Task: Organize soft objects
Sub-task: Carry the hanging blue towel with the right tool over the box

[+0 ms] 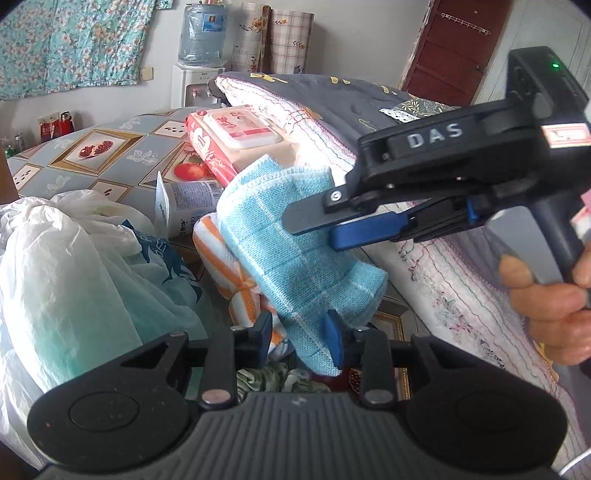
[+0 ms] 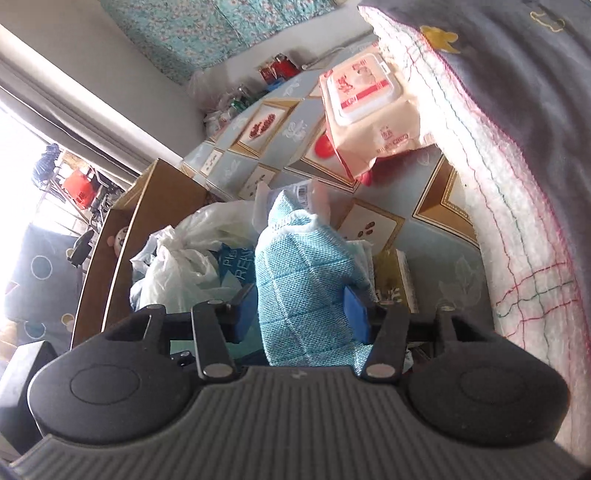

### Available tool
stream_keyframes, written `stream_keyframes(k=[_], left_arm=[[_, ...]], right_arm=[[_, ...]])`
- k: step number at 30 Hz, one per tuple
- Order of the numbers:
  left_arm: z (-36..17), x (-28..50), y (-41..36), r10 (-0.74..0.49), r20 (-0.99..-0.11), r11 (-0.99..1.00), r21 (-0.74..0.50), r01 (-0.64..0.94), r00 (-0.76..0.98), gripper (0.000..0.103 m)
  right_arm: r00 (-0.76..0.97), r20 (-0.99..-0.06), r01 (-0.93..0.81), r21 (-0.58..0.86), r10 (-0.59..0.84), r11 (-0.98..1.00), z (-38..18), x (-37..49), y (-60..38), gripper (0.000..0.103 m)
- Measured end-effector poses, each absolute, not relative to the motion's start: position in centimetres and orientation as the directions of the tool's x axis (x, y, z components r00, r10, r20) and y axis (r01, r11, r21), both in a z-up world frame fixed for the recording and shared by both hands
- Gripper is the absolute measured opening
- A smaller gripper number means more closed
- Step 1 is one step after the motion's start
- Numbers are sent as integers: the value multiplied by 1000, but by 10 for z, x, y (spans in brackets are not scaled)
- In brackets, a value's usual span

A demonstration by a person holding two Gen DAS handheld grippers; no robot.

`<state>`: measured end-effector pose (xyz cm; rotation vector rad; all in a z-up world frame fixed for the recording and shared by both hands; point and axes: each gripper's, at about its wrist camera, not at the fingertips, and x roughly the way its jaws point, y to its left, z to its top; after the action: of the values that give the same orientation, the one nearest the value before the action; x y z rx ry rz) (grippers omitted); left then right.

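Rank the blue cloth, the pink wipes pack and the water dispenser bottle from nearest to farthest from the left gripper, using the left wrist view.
1. Blue cloth: between the left gripper's fingers.
2. Wipes pack: beyond the cloth, on the patterned table, against the folded quilt.
3. Water dispenser bottle: farthest, at the back wall.

The cloth (image 1: 295, 243) between my tongs is light blue with a thin white grid and a white stitched edge, and the one under it (image 1: 225, 266) is striped orange and white. My left gripper (image 1: 299, 336) has one black finger and one blue, on a grey ribbed body, and my right gripper (image 1: 325, 229) is black with a blue pad too. Behind, the wipes pack (image 1: 229, 144) is pink and red, the table cover (image 1: 110, 155) grey-blue with gold-framed fruit panels, and the quilt (image 1: 424, 280) white with coloured stitching.
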<state>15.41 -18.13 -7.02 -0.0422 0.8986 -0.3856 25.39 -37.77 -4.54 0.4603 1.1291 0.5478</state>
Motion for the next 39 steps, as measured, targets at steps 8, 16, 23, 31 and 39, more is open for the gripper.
stream_keyframes(k=[8, 16, 23, 31, 39], left_arm=[[-72, 162, -178, -375, -739, 922, -234, 308, 560, 45], [-74, 166, -178, -398, -730, 913, -259, 314, 555, 45], [-69, 167, -183, -425, -713, 902, -281, 328, 558, 53], [-46, 151, -187, -457, -652, 887, -281, 367, 605, 40], [13, 118, -141, -386, -569, 922, -217, 320, 726, 37]], right_arm=[[264, -795, -240, 494, 546, 836, -50, 271, -347, 76], [255, -837, -229, 435, 485, 871, -57, 274, -339, 43], [307, -750, -88, 591, 586, 802, -55, 263, -375, 20], [377, -639, -76, 700, 671, 710, -17, 228, -390, 17], [371, -533, -228, 742, 761, 631, 46, 214, -342, 17]])
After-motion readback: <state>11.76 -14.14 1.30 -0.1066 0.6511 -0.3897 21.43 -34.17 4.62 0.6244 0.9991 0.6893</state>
